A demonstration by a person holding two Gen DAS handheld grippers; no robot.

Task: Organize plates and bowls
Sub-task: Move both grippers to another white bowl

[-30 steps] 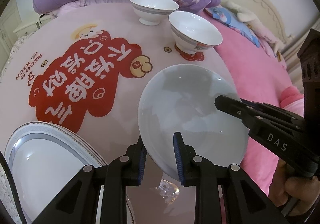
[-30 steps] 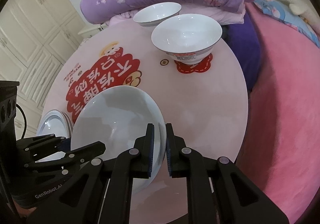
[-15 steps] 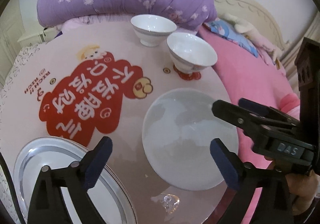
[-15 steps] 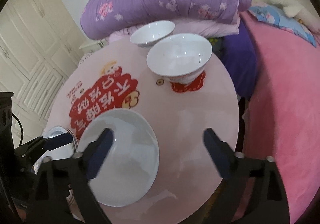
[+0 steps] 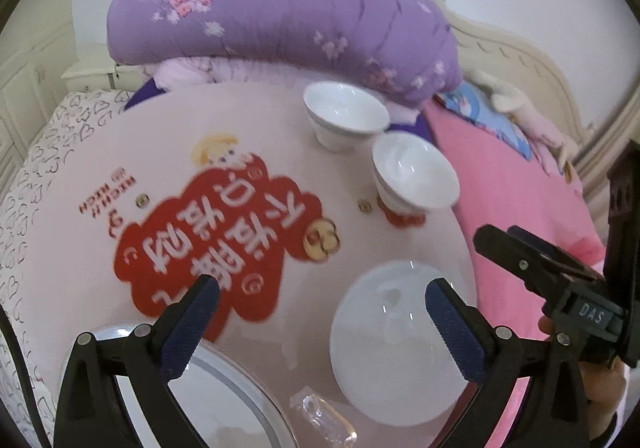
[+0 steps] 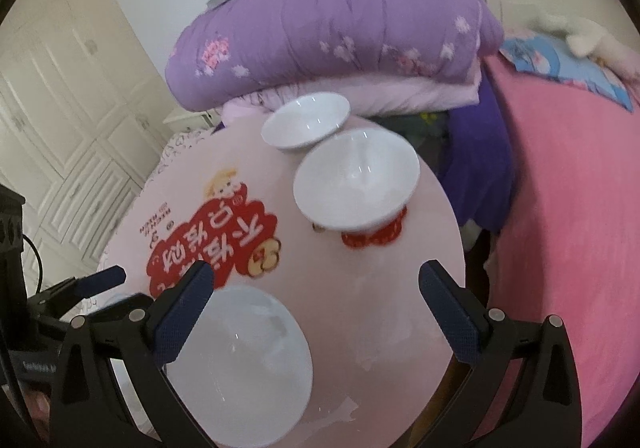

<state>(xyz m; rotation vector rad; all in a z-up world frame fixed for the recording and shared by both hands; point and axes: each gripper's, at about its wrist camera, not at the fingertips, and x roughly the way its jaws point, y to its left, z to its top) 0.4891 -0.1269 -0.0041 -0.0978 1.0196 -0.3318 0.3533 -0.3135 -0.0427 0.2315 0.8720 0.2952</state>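
the left gripper (image 5: 318,302) hangs above the round pink table (image 5: 80,248) with its blue-padded jaws spread wide and nothing between them; they opened within the last second and are now at full spread. the right gripper (image 6: 312,288) is just as wide apart and holds nothing, its jaws too having just been opening. below and between the two tools lies a plain white plate (image 5: 396,344), flat on the table near its front edge, free of both sets of pads. at the table's near left edge lies a silver-rimmed plate (image 5: 224,400), partly hidden by the left gripper's finger. a small clear glass object (image 5: 324,422) lies between the two plates. farther back two white bowls stand upright, the nearer bowl (image 5: 414,178) on a red patch of the printed cloth, the farther bowl (image 5: 344,118) just behind it by a purple quilt (image 5: 280,16).
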